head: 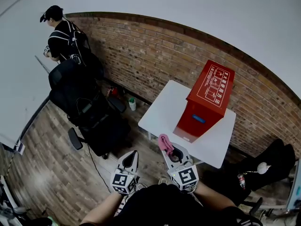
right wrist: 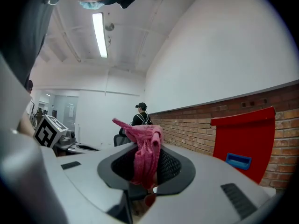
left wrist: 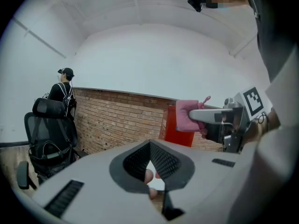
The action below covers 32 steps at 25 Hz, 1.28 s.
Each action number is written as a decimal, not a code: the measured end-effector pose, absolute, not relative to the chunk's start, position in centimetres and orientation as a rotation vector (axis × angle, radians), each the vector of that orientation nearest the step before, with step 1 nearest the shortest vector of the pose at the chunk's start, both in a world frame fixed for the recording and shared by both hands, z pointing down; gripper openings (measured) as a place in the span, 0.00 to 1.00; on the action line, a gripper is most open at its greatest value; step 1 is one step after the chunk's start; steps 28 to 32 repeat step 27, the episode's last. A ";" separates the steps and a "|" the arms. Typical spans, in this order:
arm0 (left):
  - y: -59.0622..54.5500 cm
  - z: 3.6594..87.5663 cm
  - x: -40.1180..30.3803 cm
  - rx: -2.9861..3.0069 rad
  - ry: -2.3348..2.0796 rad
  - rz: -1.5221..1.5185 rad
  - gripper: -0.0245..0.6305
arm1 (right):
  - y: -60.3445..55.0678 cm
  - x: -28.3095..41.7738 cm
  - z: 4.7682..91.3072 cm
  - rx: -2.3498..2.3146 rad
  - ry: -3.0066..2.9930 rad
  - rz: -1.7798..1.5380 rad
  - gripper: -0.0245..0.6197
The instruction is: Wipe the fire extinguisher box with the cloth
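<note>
Before the red box (head: 207,97), your right tongs (head: 168,149) grip the pink cloth (right wrist: 145,150); your left tongs (head: 134,155) are clenched, empty.

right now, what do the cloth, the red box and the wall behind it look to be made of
Cloth: soft pink fabric, terry-like, with a fuzzy surface and limp folds.
Red box: probably painted sheet metal, possibly plastic; its panels are smooth, flat and sharp-edged.
Wall: bare matte brick with visible mortar lines.
</note>
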<state>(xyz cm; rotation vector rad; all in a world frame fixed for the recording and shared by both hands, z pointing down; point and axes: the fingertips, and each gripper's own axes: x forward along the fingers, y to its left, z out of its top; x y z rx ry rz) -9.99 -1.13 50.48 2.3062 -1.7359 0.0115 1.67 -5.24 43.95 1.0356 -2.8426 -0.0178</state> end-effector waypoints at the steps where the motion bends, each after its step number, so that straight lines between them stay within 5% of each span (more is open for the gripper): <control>1: -1.1 50.3 -9.9 2.309 -1.736 0.009 0.07 | -5.3 1.6 44.0 1.033 -2.841 -0.011 0.19; 32: -1.6 50.2 -9.8 2.333 -1.763 -0.011 0.07 | -5.6 0.7 46.0 0.983 -2.854 0.123 0.19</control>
